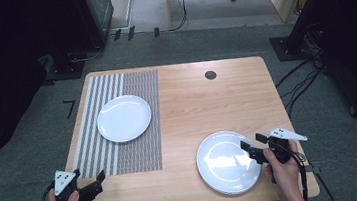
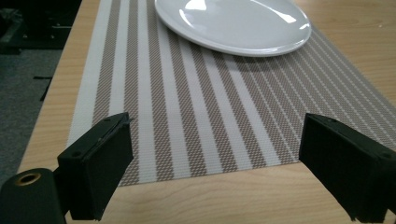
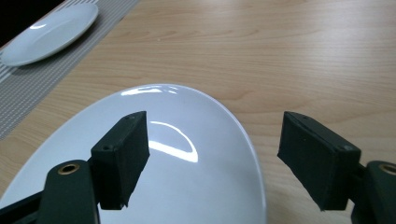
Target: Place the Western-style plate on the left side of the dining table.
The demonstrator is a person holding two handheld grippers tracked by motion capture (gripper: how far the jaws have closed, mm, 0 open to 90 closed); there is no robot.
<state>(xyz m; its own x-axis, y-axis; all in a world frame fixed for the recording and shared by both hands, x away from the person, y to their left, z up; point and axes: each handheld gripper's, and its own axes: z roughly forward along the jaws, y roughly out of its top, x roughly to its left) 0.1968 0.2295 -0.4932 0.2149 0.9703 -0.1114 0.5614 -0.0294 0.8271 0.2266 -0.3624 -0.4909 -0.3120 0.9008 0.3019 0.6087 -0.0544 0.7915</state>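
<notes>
The right gripper (image 1: 254, 145) hangs with its jaws spread apart and holding nothing, poised at the right rim of the near white plate (image 1: 225, 162), which lies on the bare wood at the table's near right; in the right gripper view one jaw sits over that plate (image 3: 187, 186) and the other over the wood beside it. The left gripper (image 1: 94, 182), also parted and empty, sits at the table's (image 1: 202, 103) near left corner, just short of the striped placemat (image 1: 136, 150). A second white plate (image 1: 124, 118) rests on that placemat, toward its far end.
</notes>
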